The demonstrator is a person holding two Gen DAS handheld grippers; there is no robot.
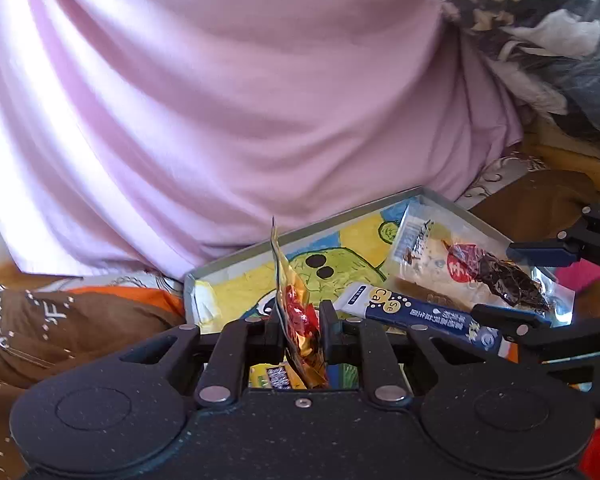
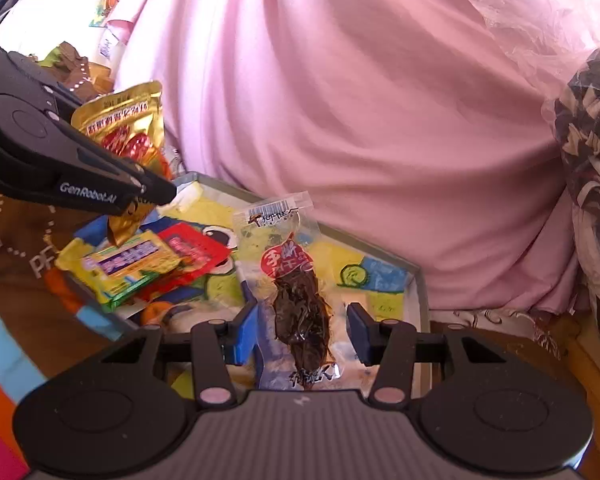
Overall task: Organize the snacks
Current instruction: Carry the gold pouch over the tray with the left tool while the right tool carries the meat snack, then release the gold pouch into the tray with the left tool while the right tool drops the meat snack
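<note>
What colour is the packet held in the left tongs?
Gold packet with red sweets pictured; clearest in the right wrist view.

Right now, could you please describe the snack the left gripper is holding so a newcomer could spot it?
Find the shallow tray with the cartoon lining. Above its left end, the left gripper pinches a gold foil pouch. Unlike the snacks lying flat inside, it hangs upright, showing red sweets.

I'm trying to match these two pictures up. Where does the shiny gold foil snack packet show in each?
Left wrist view: the gold foil snack packet stands edge-on at bottom centre, pinched in the left gripper.
Right wrist view: upper left, held above the tray.
Shared landmark: the cartoon-printed tray.
</note>
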